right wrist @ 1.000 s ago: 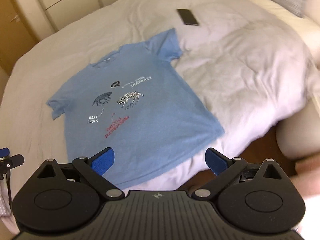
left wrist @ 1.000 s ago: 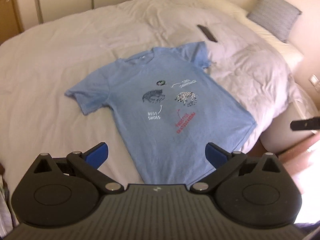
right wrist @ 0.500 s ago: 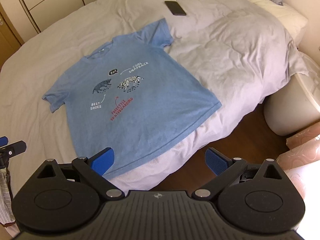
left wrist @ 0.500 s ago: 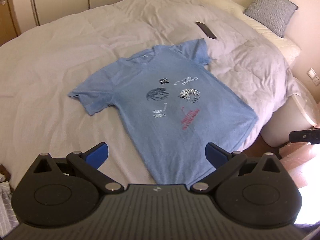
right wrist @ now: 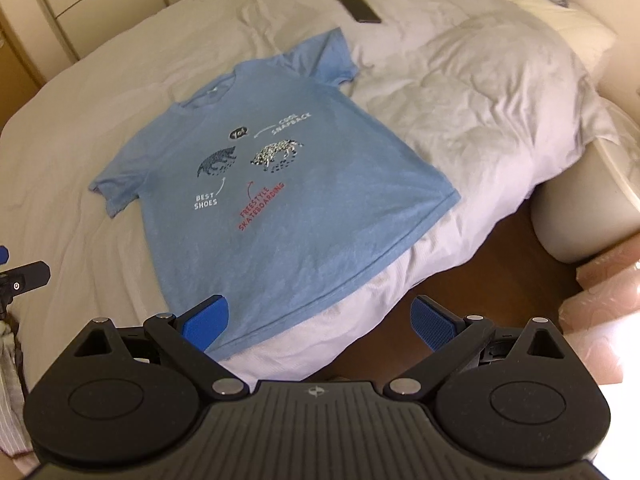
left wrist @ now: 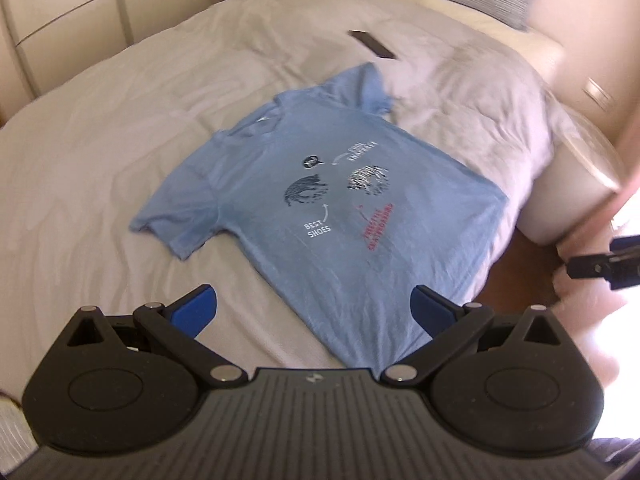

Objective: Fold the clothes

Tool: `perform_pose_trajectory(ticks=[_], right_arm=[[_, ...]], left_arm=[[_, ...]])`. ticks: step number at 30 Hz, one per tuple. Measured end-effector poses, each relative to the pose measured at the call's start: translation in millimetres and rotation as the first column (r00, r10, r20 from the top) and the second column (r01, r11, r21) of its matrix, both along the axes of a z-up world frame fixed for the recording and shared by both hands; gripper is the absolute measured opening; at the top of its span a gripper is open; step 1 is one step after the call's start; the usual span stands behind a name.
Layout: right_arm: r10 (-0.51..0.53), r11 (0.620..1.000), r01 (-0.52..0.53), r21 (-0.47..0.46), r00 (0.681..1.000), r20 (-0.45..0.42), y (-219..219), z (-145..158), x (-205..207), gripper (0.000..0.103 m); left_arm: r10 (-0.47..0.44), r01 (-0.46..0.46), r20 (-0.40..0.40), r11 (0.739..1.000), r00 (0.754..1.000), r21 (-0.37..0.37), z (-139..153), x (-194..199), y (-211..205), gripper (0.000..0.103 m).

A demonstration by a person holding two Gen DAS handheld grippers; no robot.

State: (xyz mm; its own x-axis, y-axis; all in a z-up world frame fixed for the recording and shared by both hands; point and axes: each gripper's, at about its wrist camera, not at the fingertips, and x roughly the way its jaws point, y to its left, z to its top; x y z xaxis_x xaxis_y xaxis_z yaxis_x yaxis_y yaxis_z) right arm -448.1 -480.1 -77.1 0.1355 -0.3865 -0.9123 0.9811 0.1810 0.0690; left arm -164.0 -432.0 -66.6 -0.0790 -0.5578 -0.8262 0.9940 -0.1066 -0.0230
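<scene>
Blue tee (right wrist: 276, 184) lies flat, print up, on the pale duvet (right wrist: 472, 92), hem at the bed's near edge, w/ nothing folded yet. We hold the left gripper (left wrist: 314, 306) wide above the hem's left part; right gripper (right wrist: 320, 318) equally wide, empty, over the hem's right corner. Best approach, we judge: pinch sleeve & hem on one side, fold lengthwise. Print reads "BEST SHOES", "FREESTYLE SKATEBOARDING", "COOL SNAPBACK".

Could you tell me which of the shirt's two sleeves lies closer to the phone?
The sleeve at the far right of the blue T-shirt, just below the phone; the other sleeve lies far left.
</scene>
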Motion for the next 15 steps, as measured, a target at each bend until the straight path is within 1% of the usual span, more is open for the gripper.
perform_pose_trajectory(ticks=[2,4,8,12,15], right_arm=[[-0.045,0.999,0.045,-0.005,0.999,-0.002,14,2,9,0.1],[-0.088,0.996,0.088,-0.007,0.996,0.017,29,4,17,0.1],[-0.118,0.993,0.118,-0.014,0.993,0.018,57,4,41,0.1],[-0.129,0.992,0.129,-0.014,0.992,0.017,77,6,62,0.1],[-0.112,0.993,0.112,-0.022,0.994,0.004,84,8,77,0.1]], left_arm=[[-0.049,0.049,0.021,0.999,0.999,-0.018,4,8,9,0.102],[-0.069,0.069,0.033,0.997,0.997,-0.017,3,18,18,0.102],[-0.092,0.092,0.035,0.996,0.995,-0.002,0,40,33,0.102],[-0.084,0.084,0.027,0.996,0.996,-0.011,0,59,46,0.102],[-0.061,0.061,0.012,0.998,0.998,-0.016,-1,71,51,0.102]])
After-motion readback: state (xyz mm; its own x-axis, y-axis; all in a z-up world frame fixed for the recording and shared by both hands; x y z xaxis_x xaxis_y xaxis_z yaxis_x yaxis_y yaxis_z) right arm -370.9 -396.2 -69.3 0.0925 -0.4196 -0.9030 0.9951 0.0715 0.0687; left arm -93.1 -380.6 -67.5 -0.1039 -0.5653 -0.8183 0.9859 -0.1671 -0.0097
